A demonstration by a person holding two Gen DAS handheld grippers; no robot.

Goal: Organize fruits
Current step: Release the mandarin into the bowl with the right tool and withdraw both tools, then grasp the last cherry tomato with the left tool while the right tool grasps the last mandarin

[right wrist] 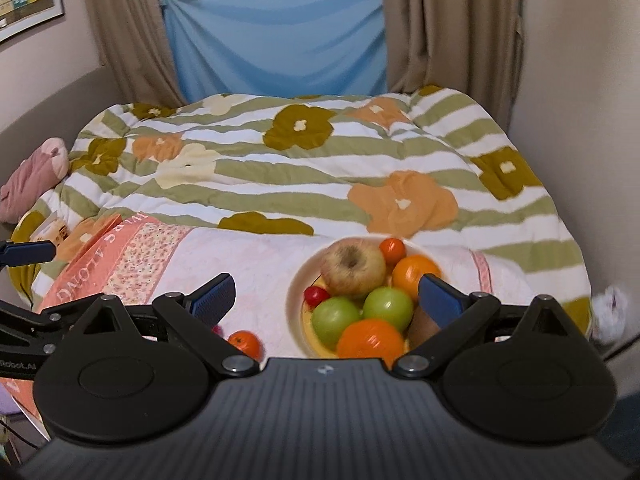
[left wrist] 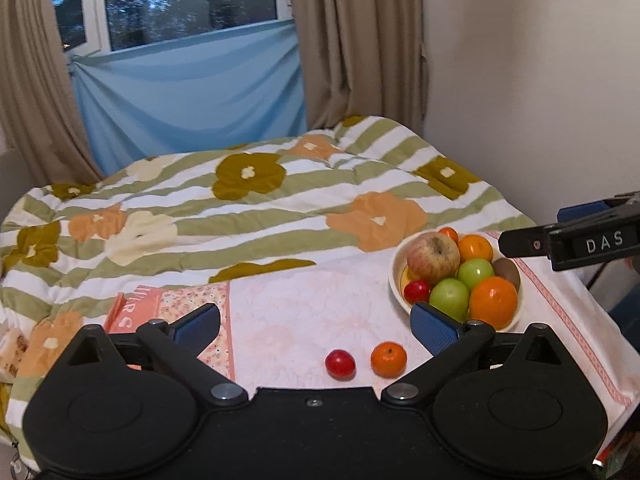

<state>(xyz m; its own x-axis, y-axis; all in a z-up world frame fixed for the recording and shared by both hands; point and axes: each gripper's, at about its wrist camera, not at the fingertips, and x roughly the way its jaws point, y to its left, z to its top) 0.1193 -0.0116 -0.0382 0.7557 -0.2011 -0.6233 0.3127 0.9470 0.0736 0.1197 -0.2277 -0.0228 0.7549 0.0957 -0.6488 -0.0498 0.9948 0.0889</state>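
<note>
Both hand-held grippers hang over the bed with nothing in them. The left hand-held gripper has its blue pads spread wide, and between them, lower down on the pale towel, lie two loose fruits: a small red fruit and, just beside it on the bowl side, a small orange. They sit close together but apart, and near the cream bowl without touching it. The right hand-held gripper is likewise gaping, poised above the bowl, which is already heaped with a big reddish apple, two green apples, several oranges, a brown kiwi and another small red fruit at the rim.

By the look of it, the two strays are what remains to be gathered. Both seem light, round and smooth-skinned, likely to roll on the soft towel if nudged from one side. I would close on each across its widest middle, pads on opposite sides, coming down from above. The red one looks glossy and could squirt out of a hard pinch, so a gentle squeeze suits it. The pile is crowded, so any added fruit should settle into a hollow rather than on top.
</note>
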